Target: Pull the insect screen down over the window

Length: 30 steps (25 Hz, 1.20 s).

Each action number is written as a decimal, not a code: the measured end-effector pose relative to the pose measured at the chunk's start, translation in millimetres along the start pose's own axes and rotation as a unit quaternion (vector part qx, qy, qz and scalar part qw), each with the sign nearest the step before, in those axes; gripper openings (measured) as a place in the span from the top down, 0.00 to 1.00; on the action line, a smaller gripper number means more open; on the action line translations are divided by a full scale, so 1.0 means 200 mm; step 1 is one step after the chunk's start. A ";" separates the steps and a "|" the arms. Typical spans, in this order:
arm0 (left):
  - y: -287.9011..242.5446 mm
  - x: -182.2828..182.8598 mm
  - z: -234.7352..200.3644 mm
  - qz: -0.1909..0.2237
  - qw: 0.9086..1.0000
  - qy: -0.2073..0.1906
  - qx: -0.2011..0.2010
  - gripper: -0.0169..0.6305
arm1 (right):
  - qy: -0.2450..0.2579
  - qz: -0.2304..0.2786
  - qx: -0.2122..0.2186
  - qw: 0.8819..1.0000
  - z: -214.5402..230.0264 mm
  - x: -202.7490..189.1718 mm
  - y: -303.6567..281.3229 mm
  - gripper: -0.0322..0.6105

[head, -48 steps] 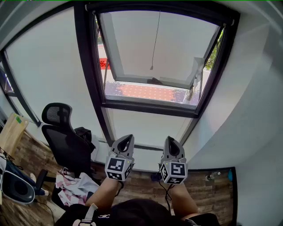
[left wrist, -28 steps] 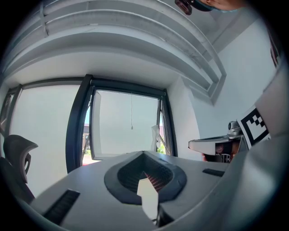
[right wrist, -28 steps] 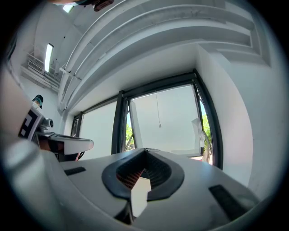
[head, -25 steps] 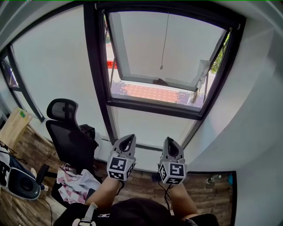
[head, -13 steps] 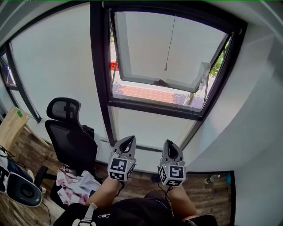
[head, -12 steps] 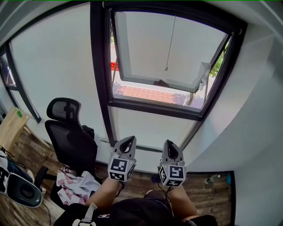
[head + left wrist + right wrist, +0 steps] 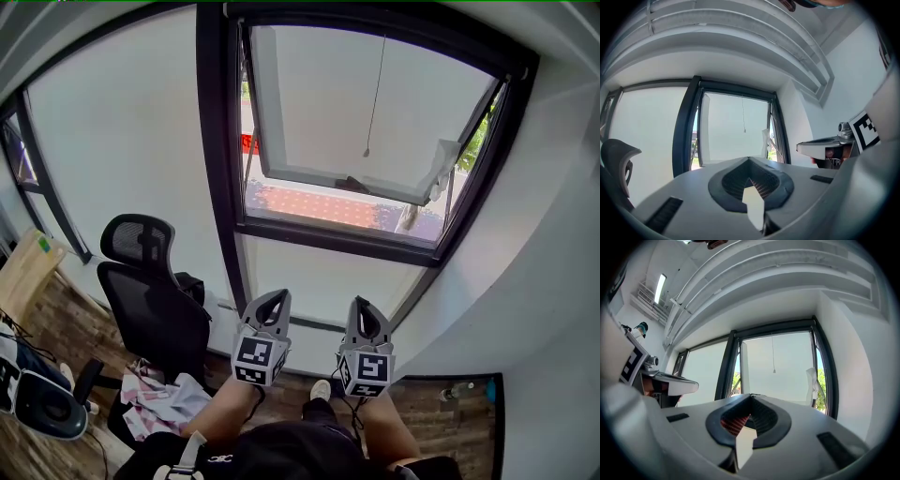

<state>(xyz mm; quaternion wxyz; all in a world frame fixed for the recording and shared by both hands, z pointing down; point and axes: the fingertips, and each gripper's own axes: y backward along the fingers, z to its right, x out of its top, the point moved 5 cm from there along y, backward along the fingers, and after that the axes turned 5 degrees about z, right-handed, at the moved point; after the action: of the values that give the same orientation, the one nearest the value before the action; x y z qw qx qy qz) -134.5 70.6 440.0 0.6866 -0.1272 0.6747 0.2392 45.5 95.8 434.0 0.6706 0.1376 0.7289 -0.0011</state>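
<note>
A black-framed window (image 7: 223,141) fills the wall ahead, its white sash (image 7: 375,178) tilted open outward. A thin pull cord (image 7: 375,94) with a small end knob (image 7: 366,153) hangs from the top of the frame; the cord (image 7: 743,115) and cord (image 7: 773,355) show in both gripper views. My left gripper (image 7: 277,296) and right gripper (image 7: 361,304) are side by side below the window, both shut with nothing in them, well short of the cord. No screen fabric is visible over the opening.
A black office chair (image 7: 150,300) stands at the left by the glass, crumpled cloth (image 7: 159,403) at its foot. A wooden board (image 7: 23,272) leans far left. The white wall (image 7: 544,281) closes the right side. A white cloth (image 7: 442,159) hangs on the sash's right edge.
The view has shifted so the window and cord sit further right and slightly closer. Both grippers stay shut and side by side, nearly unmoved in the picture. A shoe now shows on the floor.
</note>
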 end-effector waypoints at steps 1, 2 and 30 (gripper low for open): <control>-0.03 0.00 -0.02 0.000 1.000 -0.002 0.002 0.97 | -0.003 0.001 0.001 1.000 0.01 -0.01 -0.03 0.94; -0.06 -0.01 -0.04 0.000 1.000 -0.004 0.004 0.97 | -0.005 0.001 0.002 1.000 0.01 -0.03 -0.07 0.94; -1.57 -0.13 -0.36 -0.001 0.999 -0.016 0.028 0.97 | 0.003 -0.005 0.025 1.000 0.79 -0.27 -1.41 0.94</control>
<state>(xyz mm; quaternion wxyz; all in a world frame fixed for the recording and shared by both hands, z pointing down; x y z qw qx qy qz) -38.1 -237.2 415.8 0.7007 -0.1049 0.6701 0.2213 145.7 -215.8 419.7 0.6652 0.1502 0.7311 -0.0225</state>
